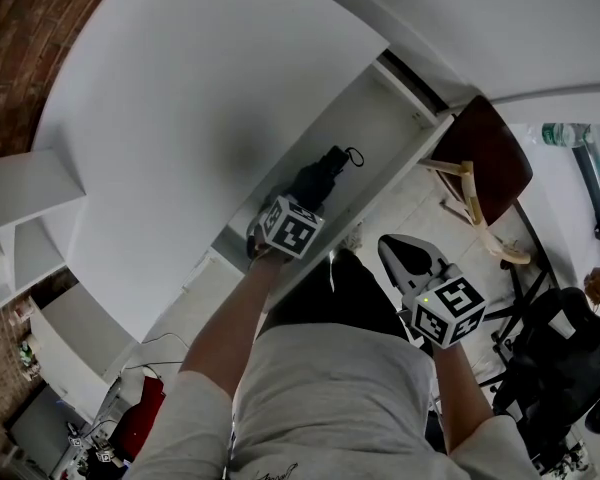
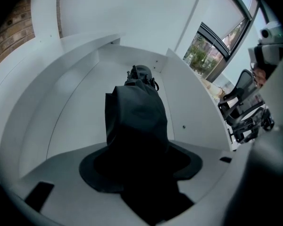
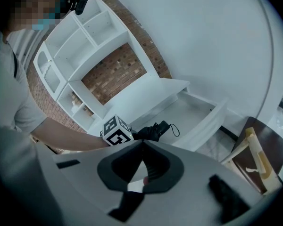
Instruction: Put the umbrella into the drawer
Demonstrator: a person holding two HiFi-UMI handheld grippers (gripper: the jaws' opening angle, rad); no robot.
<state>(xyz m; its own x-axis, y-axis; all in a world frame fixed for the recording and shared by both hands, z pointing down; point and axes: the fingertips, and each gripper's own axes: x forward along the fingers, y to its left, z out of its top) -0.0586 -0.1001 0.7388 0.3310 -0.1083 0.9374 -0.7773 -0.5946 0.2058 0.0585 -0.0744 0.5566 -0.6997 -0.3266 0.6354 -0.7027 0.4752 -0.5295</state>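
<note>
Placement step: umbrella (image 1: 325, 173) clamped in left gripper (image 1: 298, 200) inside drawer (image 1: 380, 118), maybe not resting yet. Next: set down, unclamp. Right gripper (image 1: 405, 258) closed, empty.

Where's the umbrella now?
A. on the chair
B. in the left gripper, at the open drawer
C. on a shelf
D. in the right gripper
B: the left gripper is clamped on the folded black umbrella, with the white drawer walls around it; the right gripper is shut and empty.
</note>
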